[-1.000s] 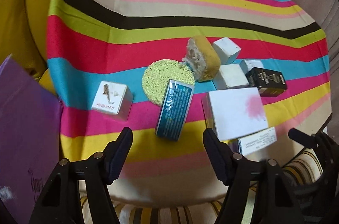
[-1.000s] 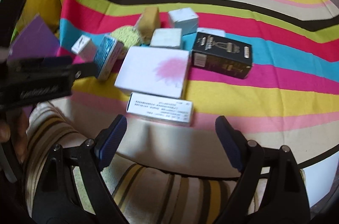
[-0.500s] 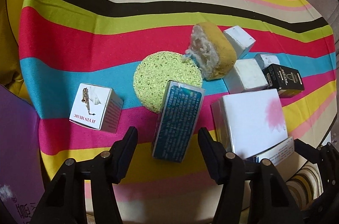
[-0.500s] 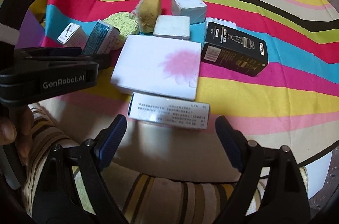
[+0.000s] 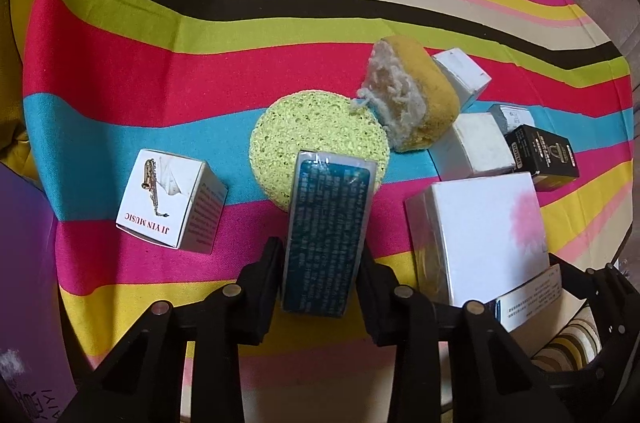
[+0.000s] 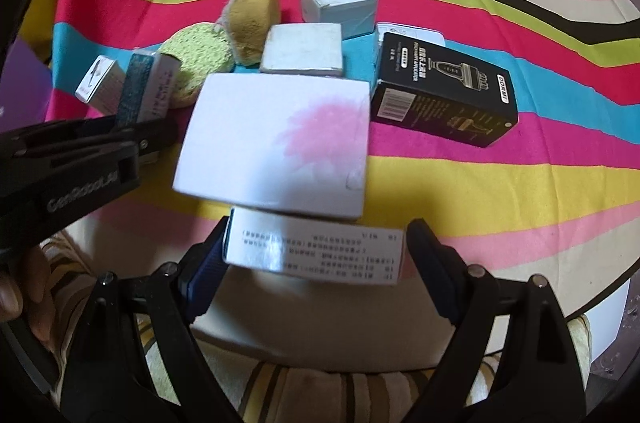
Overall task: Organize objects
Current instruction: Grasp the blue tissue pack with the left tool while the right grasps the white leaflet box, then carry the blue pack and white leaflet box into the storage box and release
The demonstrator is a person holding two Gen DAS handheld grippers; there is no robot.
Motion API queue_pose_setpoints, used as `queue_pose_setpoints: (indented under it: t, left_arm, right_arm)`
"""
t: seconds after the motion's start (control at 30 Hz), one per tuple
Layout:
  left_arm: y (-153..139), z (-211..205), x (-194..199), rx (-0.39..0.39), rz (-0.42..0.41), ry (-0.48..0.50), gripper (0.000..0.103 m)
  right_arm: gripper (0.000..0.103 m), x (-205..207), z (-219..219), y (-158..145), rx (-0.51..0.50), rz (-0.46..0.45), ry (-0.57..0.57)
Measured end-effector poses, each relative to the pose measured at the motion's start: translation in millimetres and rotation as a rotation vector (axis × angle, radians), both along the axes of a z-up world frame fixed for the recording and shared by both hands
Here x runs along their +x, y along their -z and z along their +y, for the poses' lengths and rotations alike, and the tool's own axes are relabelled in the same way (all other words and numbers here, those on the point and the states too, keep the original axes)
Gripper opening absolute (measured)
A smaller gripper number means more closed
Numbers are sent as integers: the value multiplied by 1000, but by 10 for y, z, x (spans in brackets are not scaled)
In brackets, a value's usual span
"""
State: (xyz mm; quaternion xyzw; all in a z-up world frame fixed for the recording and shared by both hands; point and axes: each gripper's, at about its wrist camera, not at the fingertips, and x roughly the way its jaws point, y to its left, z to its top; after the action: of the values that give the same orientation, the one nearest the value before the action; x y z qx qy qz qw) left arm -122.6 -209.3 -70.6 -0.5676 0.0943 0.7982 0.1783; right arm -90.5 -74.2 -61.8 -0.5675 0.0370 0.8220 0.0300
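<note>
Grasp step for both: left hand-held gripper point(image 5: 322, 271) clenched on the blue box point(image 5: 326, 235) at lower centre, right hand-held gripper point(image 6: 316, 255) straddling, not visibly pinching, the white printed box point(image 6: 316, 250); next, lifting clear.

The left gripper point(image 5: 322, 265) has its two black fingers pressed against the sides of a teal box point(image 5: 326, 235), whose far end lies over a round green sponge point(image 5: 316, 131) on the striped cloth point(image 5: 160, 23). Left of it stands a small white box point(image 5: 170, 199) printed with a saxophone. To the right sit a yellow sponge point(image 5: 416, 99), a large white box point(image 5: 480, 235) with a pink blotch and a black box point(image 5: 542, 157).
</note>
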Motion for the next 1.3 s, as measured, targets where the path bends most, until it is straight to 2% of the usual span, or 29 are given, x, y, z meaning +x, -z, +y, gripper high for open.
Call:
queue_pose_setpoints:
  t: [0.07, 0.33, 0.8, 1.0, 1.07, 1.3]
  left_arm:
    - [7, 3, 8, 3, 5, -5, 35]
    - [-149, -93, 193, 32, 36, -13, 34]
    - [-509, -146, 617, 93, 113, -28, 34]
    - [-691, -238, 834, 117, 140, -46, 34]
    - [-764, -293, 905, 127, 152, -54, 34]
    - [-972, -493, 1095, 150, 194, -79, 34]
  right_arm:
    - [79, 12, 29, 3, 7, 7, 15]
    - [79, 106, 60, -60, -14, 32, 44]
    - [79, 439, 215, -358, -28, 138, 47]
    - [79, 573, 136, -575, -44, 182, 11]
    - [79, 481, 22, -613, -53, 194, -5]
    - [79, 552, -96, -763, -78, 227, -36]
